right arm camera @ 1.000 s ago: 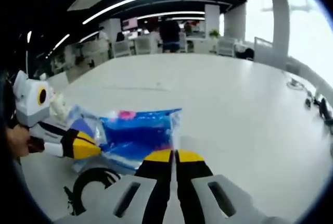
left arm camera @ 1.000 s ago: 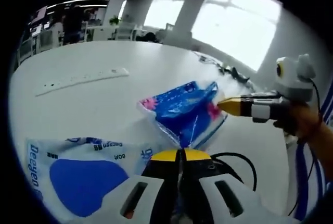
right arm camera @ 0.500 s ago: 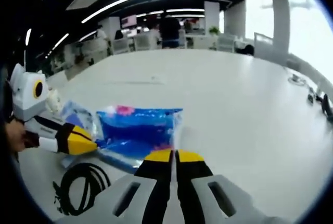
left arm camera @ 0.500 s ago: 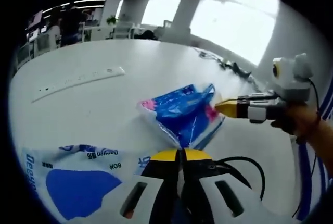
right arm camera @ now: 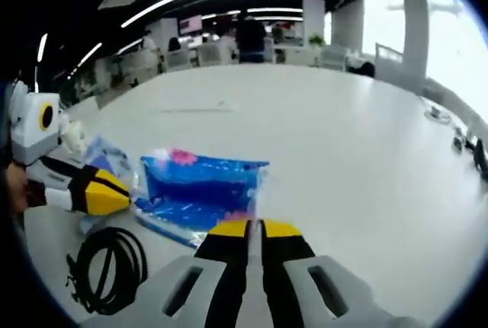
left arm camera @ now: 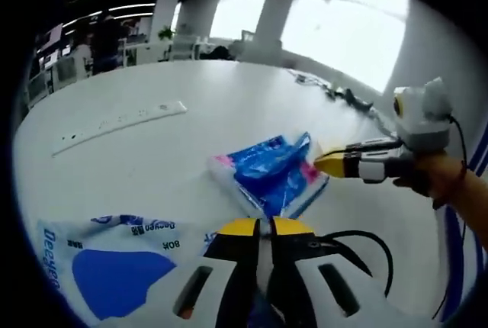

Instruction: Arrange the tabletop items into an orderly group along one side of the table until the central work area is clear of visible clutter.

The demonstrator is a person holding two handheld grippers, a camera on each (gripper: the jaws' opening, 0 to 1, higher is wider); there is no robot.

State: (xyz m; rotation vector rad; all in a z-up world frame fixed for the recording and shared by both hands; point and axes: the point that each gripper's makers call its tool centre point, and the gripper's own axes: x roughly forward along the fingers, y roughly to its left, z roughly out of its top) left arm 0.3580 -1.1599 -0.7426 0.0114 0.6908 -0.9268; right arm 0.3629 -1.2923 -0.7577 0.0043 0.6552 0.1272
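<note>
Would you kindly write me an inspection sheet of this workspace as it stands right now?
Surface: large white table, mostly bare across its far half.
Job's things: blue-and-pink plastic packet lying flat; white bag with blue print beside it, nearer the left gripper.
Clutter: long white power strip lying apart on the far side of the table.
Grippers: left gripper fingers together, whether on anything cannot be told; right gripper fingers together at the packet's edge, grip unclear.
Cables: coiled black cable on the table by the packet; dark leads at the window edge.
Surroundings: open office with desks, chairs, ceiling strip lights, bright windows; a person standing far off.
</note>
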